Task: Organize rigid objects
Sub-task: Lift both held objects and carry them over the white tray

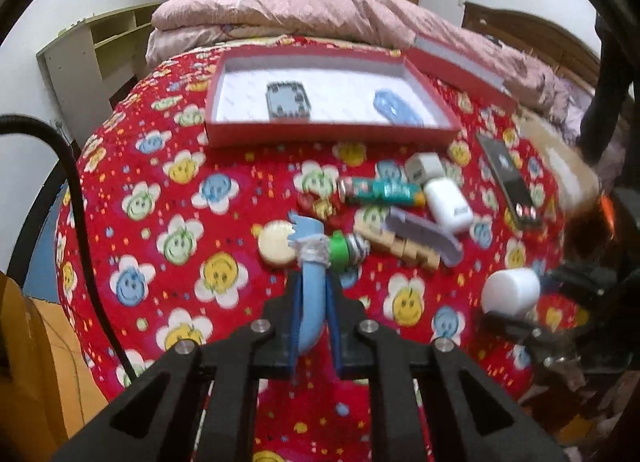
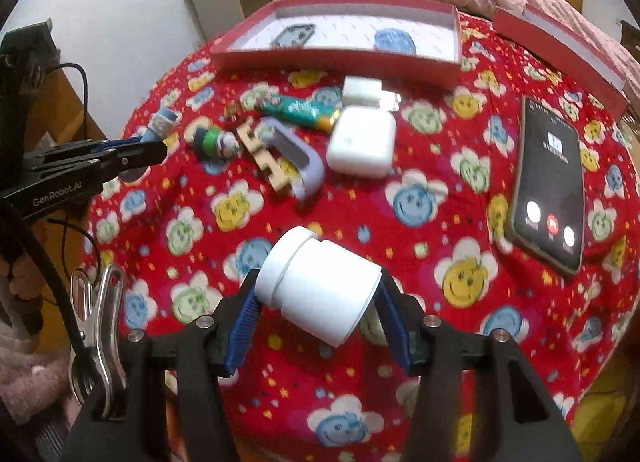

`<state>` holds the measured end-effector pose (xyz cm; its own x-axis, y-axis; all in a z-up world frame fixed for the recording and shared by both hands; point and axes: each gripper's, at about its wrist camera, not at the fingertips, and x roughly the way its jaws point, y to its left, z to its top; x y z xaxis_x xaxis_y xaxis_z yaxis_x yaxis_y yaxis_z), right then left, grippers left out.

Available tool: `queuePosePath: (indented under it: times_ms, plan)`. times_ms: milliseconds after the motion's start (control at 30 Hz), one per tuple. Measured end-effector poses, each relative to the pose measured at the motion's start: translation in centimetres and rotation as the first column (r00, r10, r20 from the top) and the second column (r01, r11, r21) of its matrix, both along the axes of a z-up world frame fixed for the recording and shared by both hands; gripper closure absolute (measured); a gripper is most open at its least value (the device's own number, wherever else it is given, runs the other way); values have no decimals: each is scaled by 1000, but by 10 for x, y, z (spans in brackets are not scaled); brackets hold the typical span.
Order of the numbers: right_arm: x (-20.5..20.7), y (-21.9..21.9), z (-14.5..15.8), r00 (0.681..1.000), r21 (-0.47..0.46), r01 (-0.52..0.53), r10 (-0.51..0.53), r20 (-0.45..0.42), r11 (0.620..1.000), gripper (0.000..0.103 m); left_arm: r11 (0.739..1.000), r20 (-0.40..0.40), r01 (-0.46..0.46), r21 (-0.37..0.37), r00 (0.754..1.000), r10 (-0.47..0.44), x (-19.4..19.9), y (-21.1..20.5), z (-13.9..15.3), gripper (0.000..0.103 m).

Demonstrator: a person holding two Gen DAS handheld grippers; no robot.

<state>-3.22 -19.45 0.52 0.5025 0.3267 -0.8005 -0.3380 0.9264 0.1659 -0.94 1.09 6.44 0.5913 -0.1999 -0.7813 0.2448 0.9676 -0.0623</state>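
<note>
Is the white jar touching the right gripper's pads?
Touching. The right wrist view shows the white jar lying sideways between the right gripper, with both blue pads pressed against its ends.

White jar [image 2: 318, 288] tilted, near; blue tube [image 1: 310, 286] taped, left; red box [image 1: 328, 100] far holds two pieces.

The left gripper [image 1: 314, 298], angled downward, has its blue-padded jaws clamped narrow on a curved light-blue plastic piece [image 1: 310, 290]. The right gripper [image 2: 320, 318], likewise angled downward, grips a white cylindrical plastic jar [image 2: 318, 286] with jaws spread wide.
</note>
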Motion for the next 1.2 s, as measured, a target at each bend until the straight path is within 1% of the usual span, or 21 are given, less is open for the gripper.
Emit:
queuePosePath:
  times_ms: [233,400,533,600,633,733,767,933,1100,1200]
  plan:
    - [22,8,30,998,32,-8,6,68,999,47,999,49,-39,-17,998,40,30,1,25,91]
    - [48,12,46,995,65,0,-7,98,998,47,998,48,-50,-32,998,51,56,-2,36,91]
    - [72,10,56,994,106,11,-22,111,994,47,998,50,-62,-22,997,63,79,-5,42,91]
    - [81,7,58,994,132,7,-22,110,991,47,998,51,-65,-12,997,65,89,-8,42,91]
    - [89,5,59,995,161,8,-25,102,987,47,998,51,-66,-3,997,66,95,-10,42,91]
    - [104,-1,61,995,206,23,-43,90,978,47,996,66,-77,41,995,74,109,-17,39,91]
    - [109,-2,61,994,206,31,-51,92,978,47,996,63,-80,49,995,76,114,-19,37,91]
    - [131,-4,62,990,192,71,-92,107,979,47,996,32,-81,42,996,80,137,-22,27,91]
    - [151,-2,61,983,159,123,-142,114,980,47,994,11,-99,36,995,99,153,-22,17,90]
    - [164,-5,57,976,170,173,-192,102,970,47,992,34,-112,51,993,110,158,-23,16,90]
